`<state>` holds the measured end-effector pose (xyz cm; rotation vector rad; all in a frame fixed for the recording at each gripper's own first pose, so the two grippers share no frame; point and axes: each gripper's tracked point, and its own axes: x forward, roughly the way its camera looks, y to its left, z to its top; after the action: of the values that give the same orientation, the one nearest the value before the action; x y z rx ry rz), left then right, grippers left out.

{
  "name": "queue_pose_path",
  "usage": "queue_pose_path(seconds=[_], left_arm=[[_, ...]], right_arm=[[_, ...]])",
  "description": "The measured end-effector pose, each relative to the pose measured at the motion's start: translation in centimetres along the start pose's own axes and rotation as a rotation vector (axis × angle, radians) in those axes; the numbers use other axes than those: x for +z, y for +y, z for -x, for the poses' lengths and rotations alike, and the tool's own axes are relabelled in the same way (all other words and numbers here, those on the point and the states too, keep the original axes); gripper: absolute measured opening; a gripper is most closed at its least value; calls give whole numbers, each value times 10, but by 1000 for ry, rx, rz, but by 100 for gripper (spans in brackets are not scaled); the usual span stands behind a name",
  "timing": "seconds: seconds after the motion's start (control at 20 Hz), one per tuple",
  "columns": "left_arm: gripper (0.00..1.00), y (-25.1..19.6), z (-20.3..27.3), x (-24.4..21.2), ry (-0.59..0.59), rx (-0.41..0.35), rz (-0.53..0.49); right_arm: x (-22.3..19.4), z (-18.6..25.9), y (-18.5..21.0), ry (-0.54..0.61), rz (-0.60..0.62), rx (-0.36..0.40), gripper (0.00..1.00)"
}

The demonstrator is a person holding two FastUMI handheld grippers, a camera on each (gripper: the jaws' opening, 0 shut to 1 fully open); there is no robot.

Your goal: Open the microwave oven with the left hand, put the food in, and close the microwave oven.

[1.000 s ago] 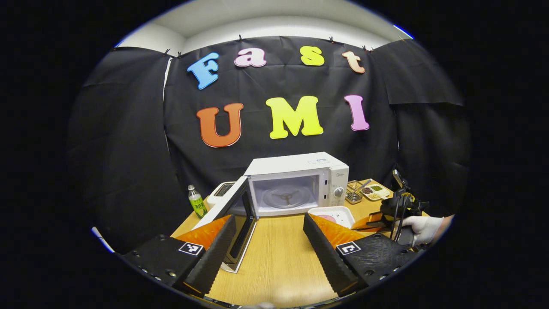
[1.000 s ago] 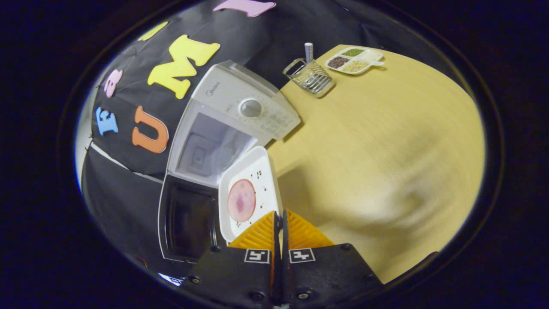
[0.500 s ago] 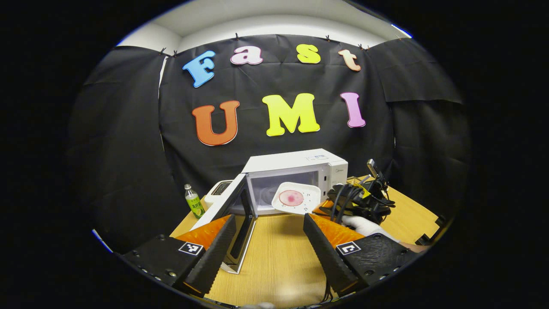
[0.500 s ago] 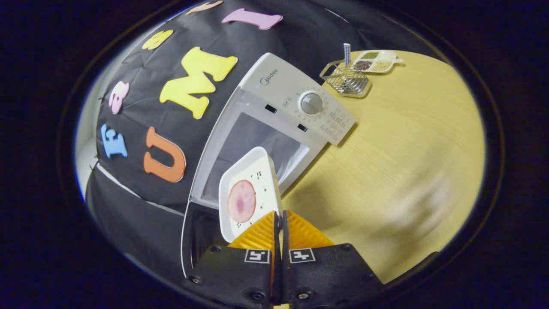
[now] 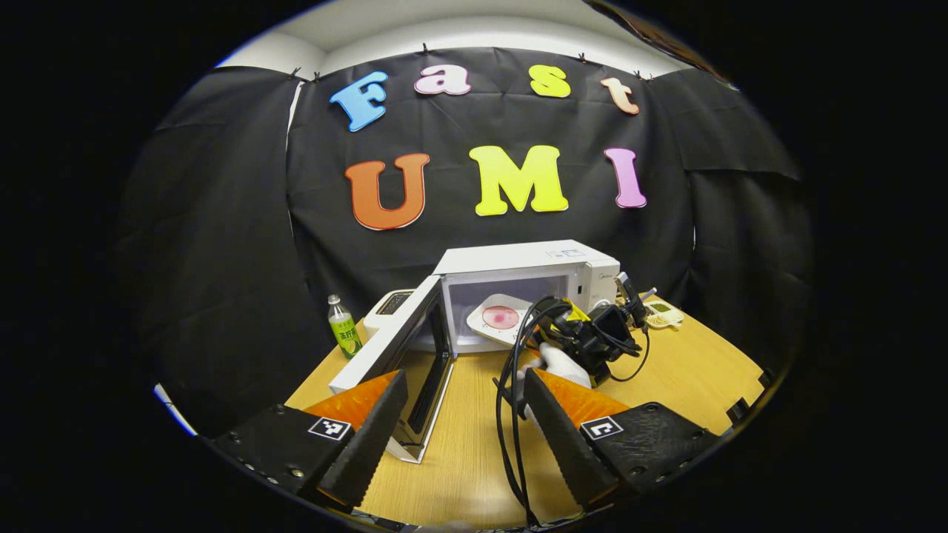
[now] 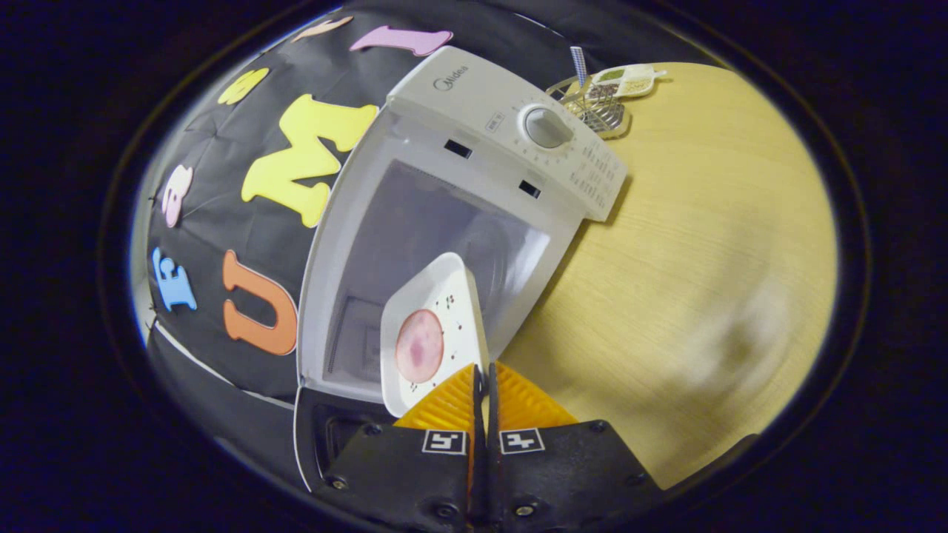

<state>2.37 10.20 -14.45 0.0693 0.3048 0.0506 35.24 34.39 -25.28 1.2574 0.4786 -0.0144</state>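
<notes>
Though door (image 5: 404, 348) wide open, plate (image 6: 433, 329) w/ pink slice (image 6: 418, 349) at microwave (image 6: 474, 192) mouth, in clenched right claw (image 6: 483, 385); left claw (image 5: 463, 414) released.

Left gripper (image 5: 459, 414): two black textured housings, each with a small square black-and-white marker tile; screws sat along the outer edge of the 8 o'clock housing. Fingers were ridged wedges. Right gripper (image 6: 483, 385): black housings, paired marker tiles side by side, screws near the 6 o'clock edge. From the left gripper view, the far hand (image 5: 564, 363) wore a white glove; black cables (image 5: 511, 385) looped down toward 6 o'clock.
</notes>
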Motion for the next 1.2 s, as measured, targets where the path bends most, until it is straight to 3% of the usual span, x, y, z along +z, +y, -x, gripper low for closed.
queue_pose_path(seconds=[0.15, 0.2, 0.5, 0.8, 0.85, 1.05, 1.15, 1.2], left_arm=[[97, 5, -5, -8, 4, 4, -7], [96, 6, -7, -11, 8, 4, 1], [97, 20, -12, -16, 5, 33, 5], [97, 30, -10, -26, 21, 58, -6], [97, 33, -10, -24, 18, 67, -5], [97, 33, -7, -21, 11, 74, -3], [97, 32, -6, -17, 7, 76, -6], [96, 31, -5, -14, 0, 75, -7]], right_arm=[[9, -30, 1, -33, -47, -11, 4], [13, -40, 1, -50, -34, -16, 0], [30, -85, 4, -123, -9, -58, 4], [37, -105, 3, -143, -8, -52, 5], [39, -104, 7, -147, -8, -34, 0], [49, -85, 13, -158, -68, 15, 44], [53, -71, 19, -166, 9, 21, 80], [52, -64, 21, -158, 50, 19, 88]])
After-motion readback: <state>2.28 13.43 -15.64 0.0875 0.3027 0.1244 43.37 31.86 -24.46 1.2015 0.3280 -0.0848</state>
